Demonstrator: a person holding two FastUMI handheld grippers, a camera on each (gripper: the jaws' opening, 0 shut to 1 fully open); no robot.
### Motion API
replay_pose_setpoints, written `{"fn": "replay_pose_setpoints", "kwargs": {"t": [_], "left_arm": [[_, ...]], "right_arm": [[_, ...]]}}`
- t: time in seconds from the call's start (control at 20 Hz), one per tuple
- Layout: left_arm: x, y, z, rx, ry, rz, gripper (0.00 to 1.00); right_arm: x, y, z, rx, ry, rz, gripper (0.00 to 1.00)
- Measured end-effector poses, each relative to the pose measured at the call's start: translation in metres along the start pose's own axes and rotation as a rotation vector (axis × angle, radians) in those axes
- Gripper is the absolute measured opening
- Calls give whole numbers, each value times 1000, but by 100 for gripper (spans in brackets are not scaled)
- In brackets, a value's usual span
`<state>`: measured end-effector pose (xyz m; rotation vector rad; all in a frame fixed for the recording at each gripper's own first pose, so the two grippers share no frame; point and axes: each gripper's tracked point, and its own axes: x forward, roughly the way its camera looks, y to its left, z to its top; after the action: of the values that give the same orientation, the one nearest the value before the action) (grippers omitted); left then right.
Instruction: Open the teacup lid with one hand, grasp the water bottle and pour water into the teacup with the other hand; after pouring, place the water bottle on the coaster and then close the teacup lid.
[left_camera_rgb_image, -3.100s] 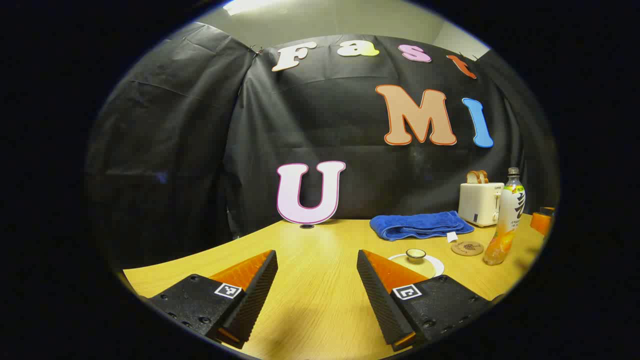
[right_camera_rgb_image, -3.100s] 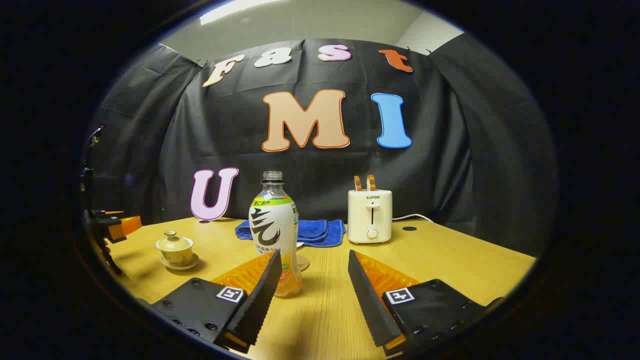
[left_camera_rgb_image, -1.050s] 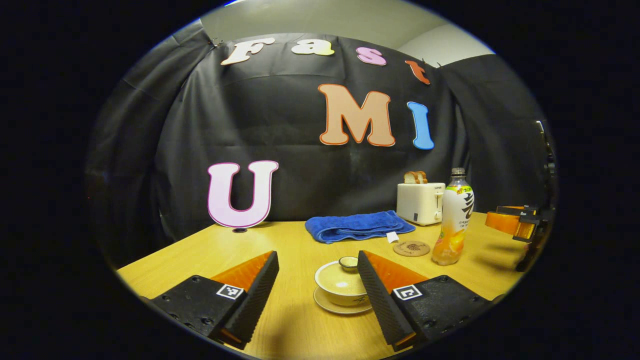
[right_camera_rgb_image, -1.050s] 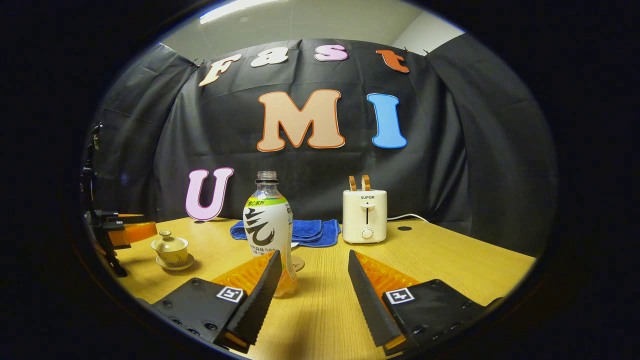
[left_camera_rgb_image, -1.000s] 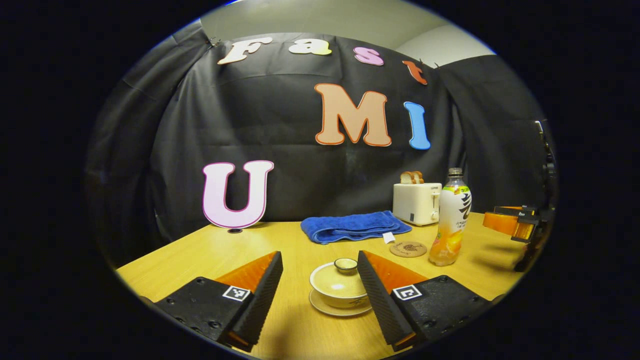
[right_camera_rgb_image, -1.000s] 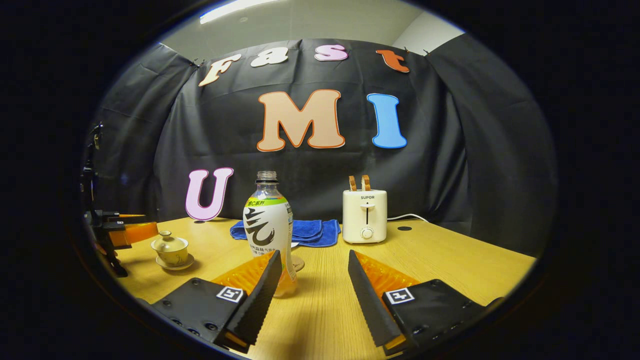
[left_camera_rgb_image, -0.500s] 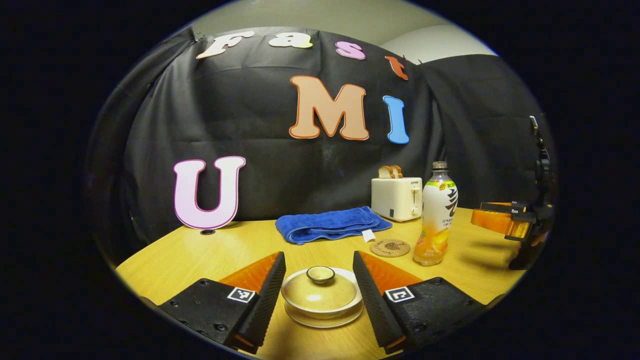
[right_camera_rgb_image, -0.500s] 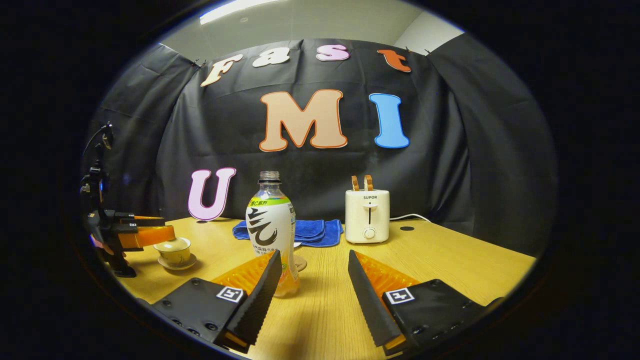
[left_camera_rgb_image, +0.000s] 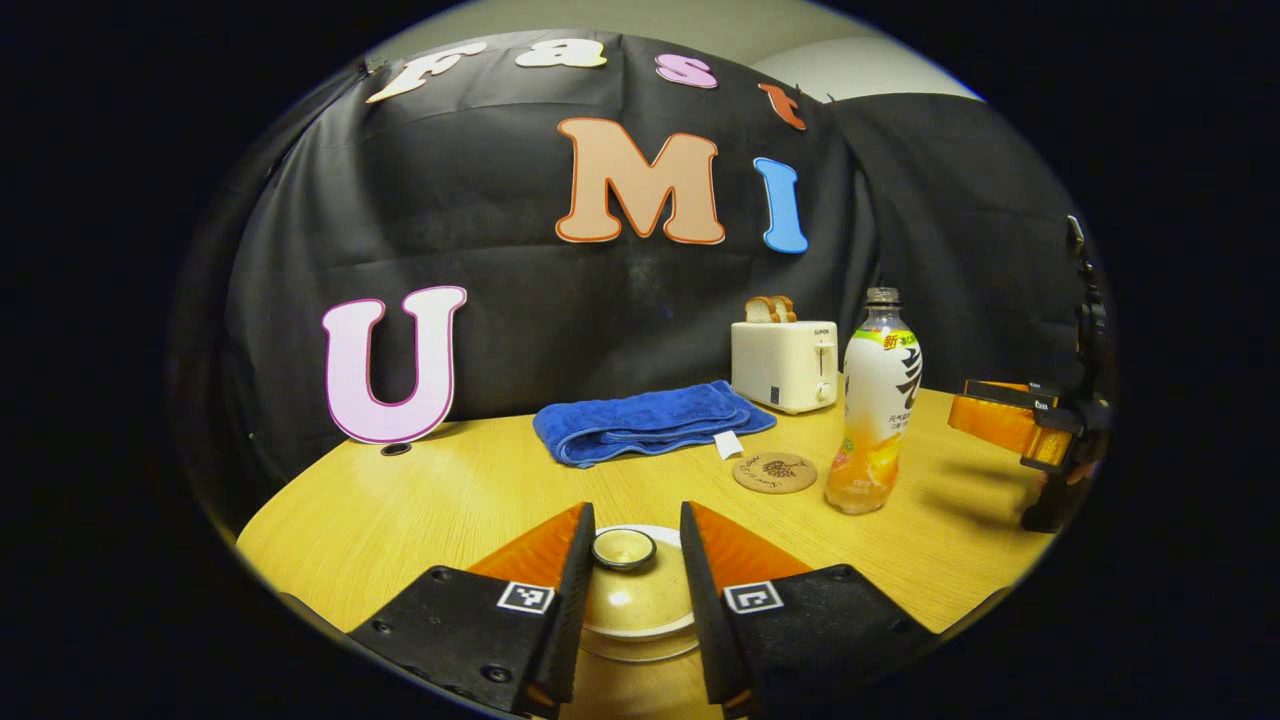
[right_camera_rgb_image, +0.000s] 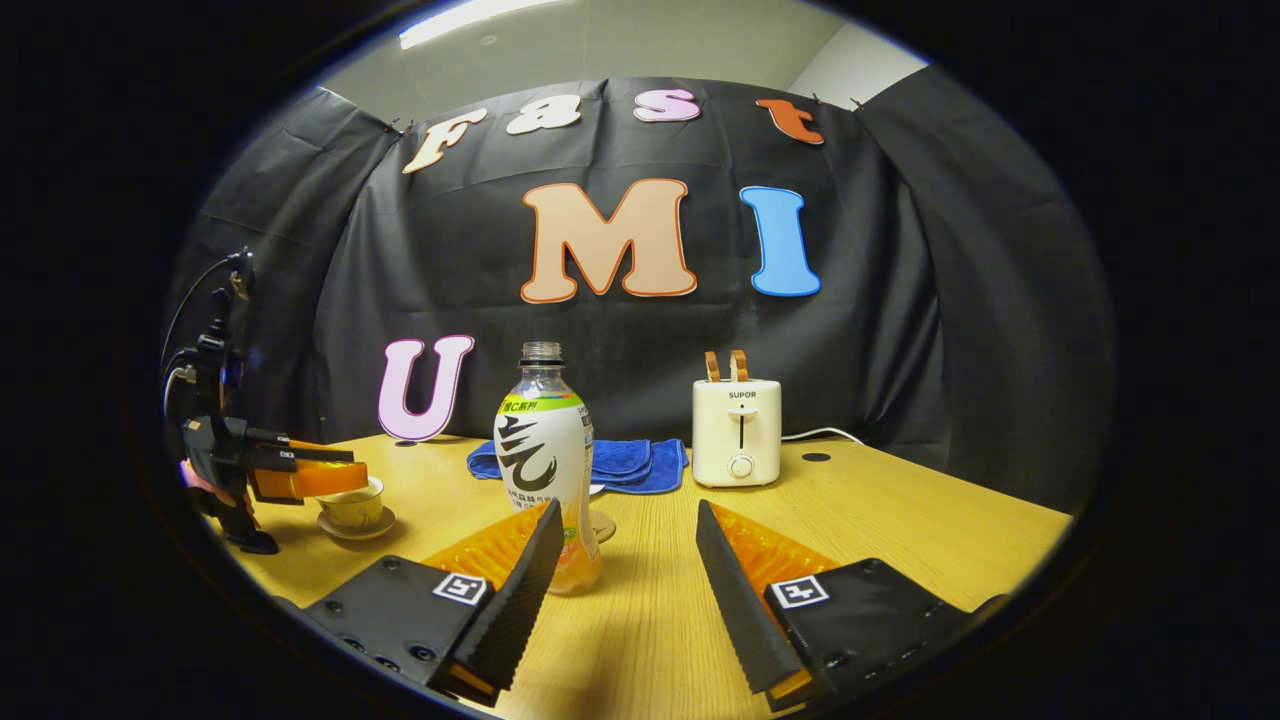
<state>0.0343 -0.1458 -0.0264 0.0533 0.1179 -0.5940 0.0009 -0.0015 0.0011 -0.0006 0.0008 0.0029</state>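
A cream teacup sits on its saucer, and its lid (left_camera_rgb_image: 632, 605) lies low between my left gripper's (left_camera_rgb_image: 635, 520) fingers. The lid's knob (left_camera_rgb_image: 623, 548) is in the narrowed gap, touching or nearly touching the left finger, with a slit still open on its right. In the right gripper view that gripper (right_camera_rgb_image: 322, 480) hovers right over the teacup (right_camera_rgb_image: 352, 510). The uncapped water bottle (right_camera_rgb_image: 545, 465) with orange drink stands just ahead-left of my open right gripper (right_camera_rgb_image: 627, 512), outside its gap. The round coaster (left_camera_rgb_image: 774, 472) lies beside the bottle (left_camera_rgb_image: 878, 410).
A folded blue towel (left_camera_rgb_image: 645, 422) and a white toaster (left_camera_rgb_image: 785, 365) holding bread slices stand at the back of the wooden table (left_camera_rgb_image: 420, 510). The right gripper (left_camera_rgb_image: 1010, 430) hangs at the table's right edge. Bare tabletop stretches right of the toaster (right_camera_rgb_image: 738, 432).
My left gripper swung right and moved in over the teacup, lowering until its fingers flank the lid knob, and the gap has narrowed. The right gripper has barely shifted beside the bottle.
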Motion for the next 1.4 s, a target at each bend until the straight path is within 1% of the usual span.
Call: {"fn": "replay_pose_setpoints", "kwargs": {"t": [0.05,0.1,0.15,0.2,0.25,0.4,0.55,0.7,0.75,0.85,0.95,1.05,1.15,1.4], "left_arm": [[0,2,0,-4,-1,6,43],[1,2,0,-7,-2,9,34],[1,1,0,-7,-3,11,29],[0,1,-1,-6,3,13,28],[0,3,-2,-6,5,17,27],[-2,4,0,-12,-6,26,26],[-8,9,12,-36,-72,42,25],[-11,14,18,-50,-131,70,24],[-10,13,20,-39,-141,75,24],[-11,16,18,-43,-136,91,24],[-15,21,19,-43,-138,111,24],[-21,29,18,-43,-138,143,25],[-30,40,17,-44,-137,187,24],[-59,75,12,-49,-132,336,24]], "right_arm": [[0,0,-1,0,0,0,90],[0,0,0,0,0,0,86],[0,0,0,0,0,1,86],[0,0,0,0,0,3,93],[0,0,-1,0,0,3,93],[0,0,0,0,0,3,93],[0,3,-1,1,1,13,94],[0,5,-1,2,1,27,86],[0,6,-1,2,1,33,87],[-1,12,-1,3,2,61,87],[-2,21,-2,5,8,111,87],[0,30,-3,7,10,163,87],[4,36,-3,9,14,200,87],[19,41,-4,9,19,209,87]]}}
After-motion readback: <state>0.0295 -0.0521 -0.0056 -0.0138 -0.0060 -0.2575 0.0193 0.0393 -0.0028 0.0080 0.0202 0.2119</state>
